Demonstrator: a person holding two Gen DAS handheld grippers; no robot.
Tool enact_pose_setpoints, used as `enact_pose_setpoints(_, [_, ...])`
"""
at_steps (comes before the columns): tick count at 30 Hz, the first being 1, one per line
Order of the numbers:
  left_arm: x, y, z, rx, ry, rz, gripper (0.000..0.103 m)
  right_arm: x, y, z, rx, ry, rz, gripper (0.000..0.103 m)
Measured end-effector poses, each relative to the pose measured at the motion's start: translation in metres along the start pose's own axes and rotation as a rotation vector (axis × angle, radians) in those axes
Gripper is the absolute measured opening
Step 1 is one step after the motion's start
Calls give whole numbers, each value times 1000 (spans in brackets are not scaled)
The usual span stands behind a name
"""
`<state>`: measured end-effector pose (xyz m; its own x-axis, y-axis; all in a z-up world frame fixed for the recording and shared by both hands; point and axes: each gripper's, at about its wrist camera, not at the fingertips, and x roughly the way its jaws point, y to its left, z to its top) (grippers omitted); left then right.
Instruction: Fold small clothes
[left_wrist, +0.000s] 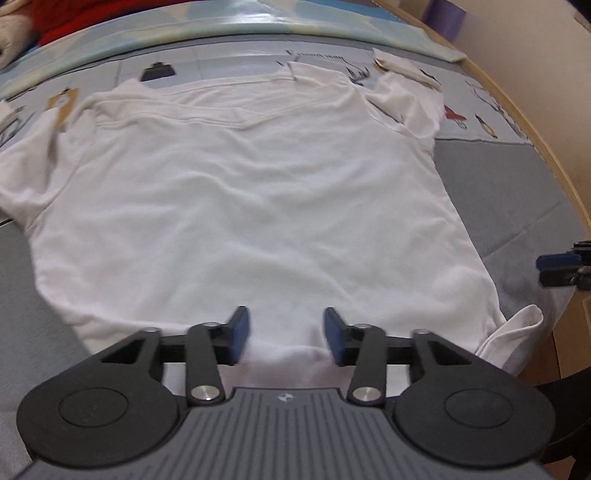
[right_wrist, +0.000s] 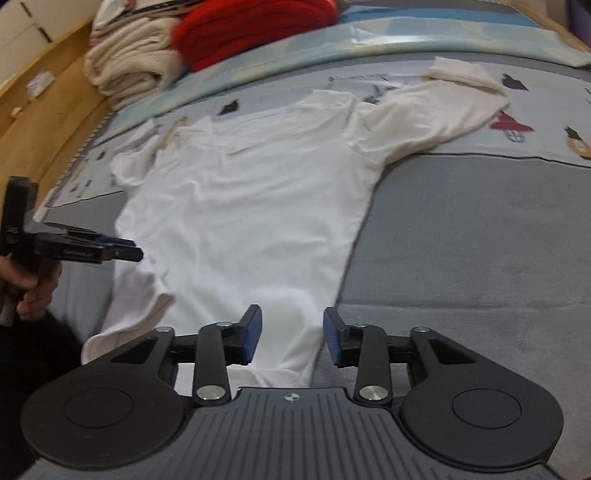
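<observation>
Two black two-finger grippers with blue pads were seen, one in each hand. The left gripper (left_wrist: 286, 334) was held with its jaws spread apart and nothing between them, poised just above the near hem of a white short-sleeved cotton T-shirt (left_wrist: 251, 206). The right gripper (right_wrist: 291, 338) was likewise parted and empty, its pads straddling the hem's right corner, one pad over cloth and the other over bare bedding. In the right view, the left gripper (right_wrist: 125, 249) was seen from the side at the shirt's opposite edge; its jaw gap could not be judged from that angle.

The shirt was laid flat and spread out on a grey quilted bed cover (right_wrist: 480, 229), collar far, hem near, both sleeves splayed outward. No fold appeared to have been made yet, so the step in hand was judged to be the first grasp at the hem. The next move would call for both grippers to be lowered and closed on the hem corners, catching both layers of cloth.

Counted: one shirt, two sleeves, two grippers. Beyond the shirt, a printed pale-blue sheet (right_wrist: 535, 122) was laid, and one cream folded blanket (right_wrist: 129, 55) and one red knitted bundle (right_wrist: 251, 26) were stacked at the far corner.
</observation>
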<state>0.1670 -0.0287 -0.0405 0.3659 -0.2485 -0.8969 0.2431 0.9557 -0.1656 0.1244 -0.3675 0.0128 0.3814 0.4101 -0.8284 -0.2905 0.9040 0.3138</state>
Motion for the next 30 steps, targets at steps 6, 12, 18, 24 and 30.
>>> enact_pose_setpoints(6, [28,-8,-4,84,53,73,70,46,16,-16,-137,190,-101,57])
enact_pose_setpoints(12, [23,6,-29,223,107,110,33,65,25,-30,-237,295,-128,56])
enact_pose_setpoints(18, [-30,62,-58,163,146,94,9,67,30,-40,-286,328,-80,28])
enact_pose_setpoints(24, [-77,99,-110,211,204,128,9,53,32,-48,-336,344,-17,20])
enact_pose_setpoints(30, [-106,125,-113,131,167,118,24,34,23,-47,-284,307,-28,30])
